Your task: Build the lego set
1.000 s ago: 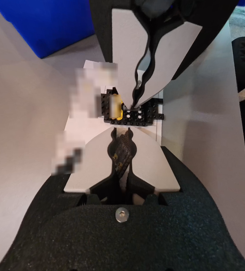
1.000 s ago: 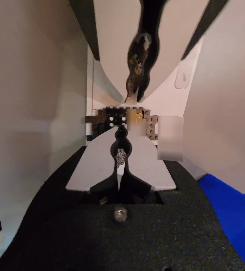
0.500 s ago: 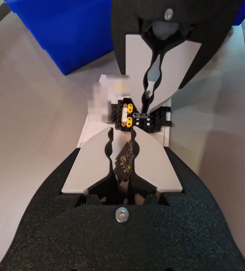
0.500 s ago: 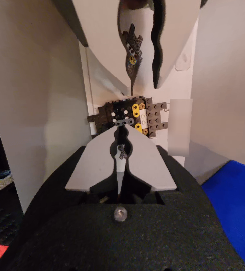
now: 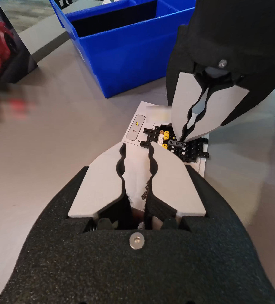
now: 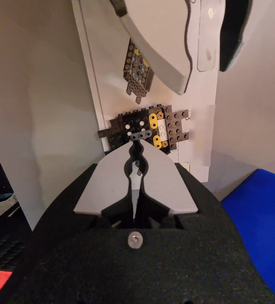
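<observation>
Nearest to us, the left tongs have changed the most. A second ago they were almost closed and right up against the brick build. Now they sit back from it with the jaws spread wide, and only the printed sheet shows between the two fingers. They hold nothing and touch nothing.

Just past their tips, the black brick build lies on the sheet's far right corner, in the middle of the table. It carries a white piece and yellow pieces on its left part.

The other change is the small grey three-hole plate. A second ago we couldn't see it lying there. Now it rests flat on top of the black build, next to the yellow pieces.

The right tongs come down from the far side, jaws pressed together. Their tips are on the build, right at the grey plate's edge. From the right wrist view the plate lies just beyond the tips, so we'd say touching, not pinching.

Farther back a blue bin stands toward the table's far edge. A box with a red car picture is at the far left.
</observation>
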A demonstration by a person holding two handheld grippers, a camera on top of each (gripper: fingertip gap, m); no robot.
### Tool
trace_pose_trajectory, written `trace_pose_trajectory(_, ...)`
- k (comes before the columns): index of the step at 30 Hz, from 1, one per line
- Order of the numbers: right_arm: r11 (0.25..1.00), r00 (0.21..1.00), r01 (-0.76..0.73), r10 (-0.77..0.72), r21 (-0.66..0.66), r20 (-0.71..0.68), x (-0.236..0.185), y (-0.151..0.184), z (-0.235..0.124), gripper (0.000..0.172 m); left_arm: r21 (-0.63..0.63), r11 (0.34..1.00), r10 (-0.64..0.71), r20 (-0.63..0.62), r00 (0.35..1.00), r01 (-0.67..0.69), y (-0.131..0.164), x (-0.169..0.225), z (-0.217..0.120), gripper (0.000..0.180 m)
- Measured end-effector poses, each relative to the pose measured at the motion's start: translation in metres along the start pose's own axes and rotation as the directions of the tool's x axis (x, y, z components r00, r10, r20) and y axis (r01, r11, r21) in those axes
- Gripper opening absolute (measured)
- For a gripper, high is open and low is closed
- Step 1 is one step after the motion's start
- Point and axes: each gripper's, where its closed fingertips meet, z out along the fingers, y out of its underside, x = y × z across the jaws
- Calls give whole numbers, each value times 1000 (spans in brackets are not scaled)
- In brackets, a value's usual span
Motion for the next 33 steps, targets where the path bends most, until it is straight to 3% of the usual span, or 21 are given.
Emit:
trace_pose_trajectory(1,1000,1000,-1,1,-4,-13,1,0,0,3,4,1000,6,6,1000,-6,-1,0,0,26)
trace_pose_trajectory(4,1000,1000,1,0,8,-12,-2,-3,-2,9,18,1000,15,33,999,-15,-7,-1,-2,32)
trace_pose_trajectory(8,969,995,-88,75,230,63,-10,-32,-28,22,20,999,43,69,997,-44,-13,-5,-9,38)
trace_pose_trajectory(11,907,993,-118,111,404,40,-2,-47,-62,25,22,999,42,81,996,-44,-15,-10,-19,38)
trace_pose_trajectory(15,859,987,-124,157,496,-25,12,-38,-97,26,19,1000,5,76,997,-6,-10,-17,-29,39)
trace_pose_trajectory(23,701,963,-217,266,679,34,33,-7,-177,34,6,1000,-17,136,991,16,9,-40,-39,39)
trace_pose_trajectory(27,740,938,-218,339,636,-74,58,41,-197,27,12,1000,-8,184,983,6,12,-50,-43,38)
trace_pose_trajectory(30,805,925,-180,333,565,-181,79,79,-207,1,75,997,-25,205,978,10,0,-54,-48,36)
trace_pose_trajectory(33,837,937,-148,289,526,-196,95,97,-212,0,125,992,-39,227,973,11,-14,-57,-49,33)
